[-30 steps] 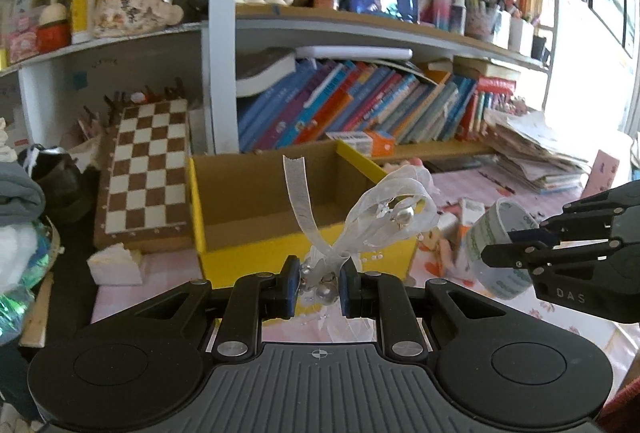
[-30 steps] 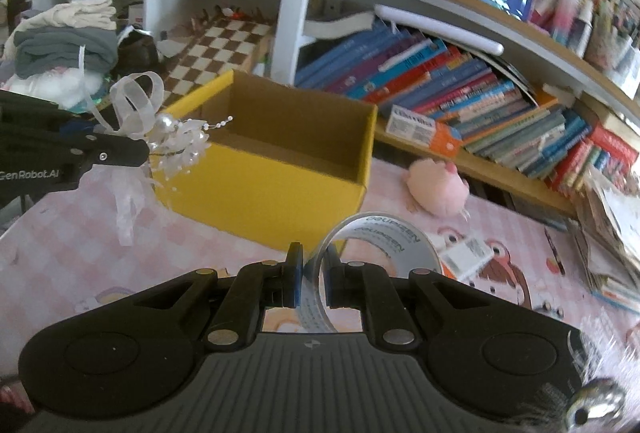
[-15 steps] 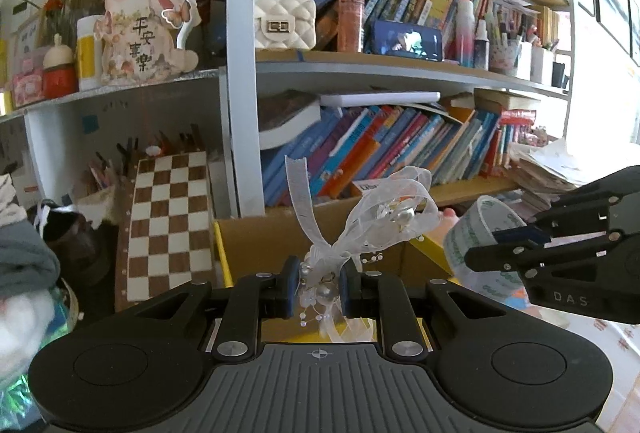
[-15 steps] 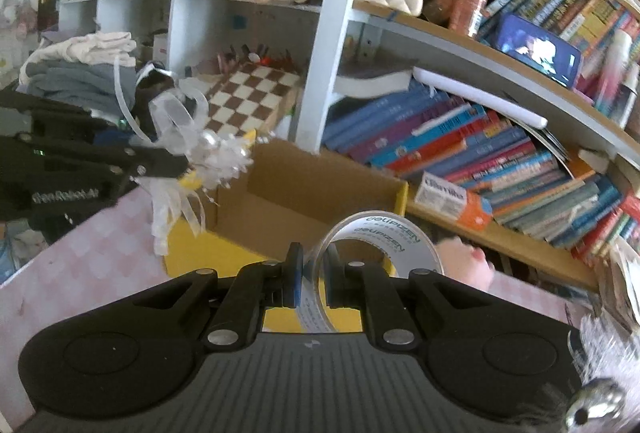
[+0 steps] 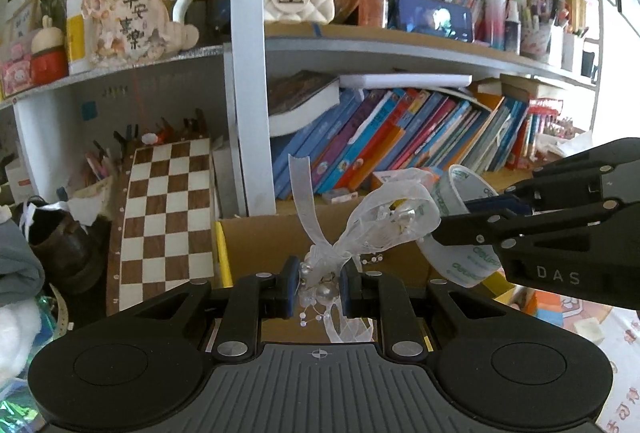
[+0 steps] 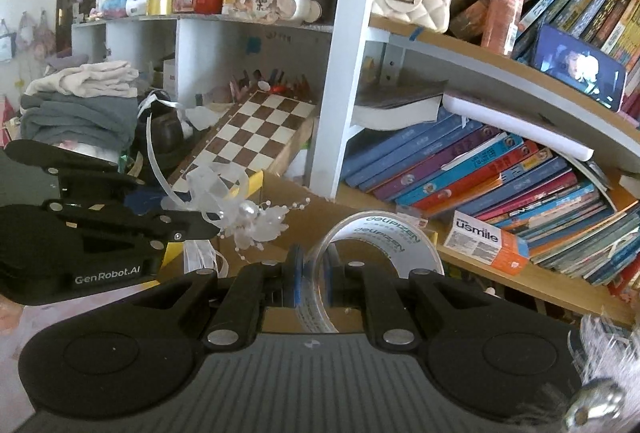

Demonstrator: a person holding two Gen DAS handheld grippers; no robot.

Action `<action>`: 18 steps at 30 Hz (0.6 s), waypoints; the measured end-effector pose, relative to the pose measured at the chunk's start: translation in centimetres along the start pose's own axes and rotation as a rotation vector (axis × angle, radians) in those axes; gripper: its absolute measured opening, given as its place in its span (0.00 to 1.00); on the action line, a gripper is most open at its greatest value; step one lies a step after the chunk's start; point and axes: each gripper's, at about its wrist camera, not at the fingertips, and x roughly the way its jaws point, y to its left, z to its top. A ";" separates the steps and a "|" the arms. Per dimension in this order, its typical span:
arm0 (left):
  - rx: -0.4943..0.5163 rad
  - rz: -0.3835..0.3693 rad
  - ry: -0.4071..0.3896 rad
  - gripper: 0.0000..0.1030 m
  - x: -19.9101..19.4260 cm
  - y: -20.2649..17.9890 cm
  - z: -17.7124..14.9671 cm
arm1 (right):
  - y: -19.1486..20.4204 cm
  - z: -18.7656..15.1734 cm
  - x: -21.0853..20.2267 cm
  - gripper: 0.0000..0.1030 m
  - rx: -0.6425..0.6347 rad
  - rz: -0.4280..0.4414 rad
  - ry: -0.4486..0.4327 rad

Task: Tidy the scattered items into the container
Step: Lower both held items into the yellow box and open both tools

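My left gripper (image 5: 319,287) is shut on a white ribbon bow with pearls (image 5: 384,217); the bow also shows in the right wrist view (image 6: 240,211). My right gripper (image 6: 313,279) is shut on a roll of clear tape (image 6: 380,245), seen in the left wrist view (image 5: 466,229). Both are held above the open yellow cardboard box (image 5: 256,245), whose brown inside wall (image 6: 320,217) lies just ahead of the tape. The right gripper (image 5: 452,223) is close to the right of the bow; the left gripper (image 6: 212,229) is to the left of the tape.
A bookshelf full of books (image 5: 400,149) stands right behind the box. A chessboard (image 5: 164,221) leans at the left. Folded clothes (image 6: 80,105) are piled far left. A small orange box (image 6: 488,243) lies on the lower shelf. The pink patterned tablecloth (image 5: 600,321) shows at right.
Both grippers have risen and moved forward over the box, toward the shelf. The tape and bow have come closer together. Both grips are unchanged.
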 end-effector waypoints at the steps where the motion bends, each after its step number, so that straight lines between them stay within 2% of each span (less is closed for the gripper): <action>1: 0.001 0.001 0.006 0.19 0.3 0.0 0.0 | -0.1 -0.1 0.3 0.10 0.001 0.005 0.003; 18: 0.020 0.009 0.125 0.19 5.1 1.0 -0.8 | -1.4 -0.8 5.1 0.10 -0.008 0.061 0.088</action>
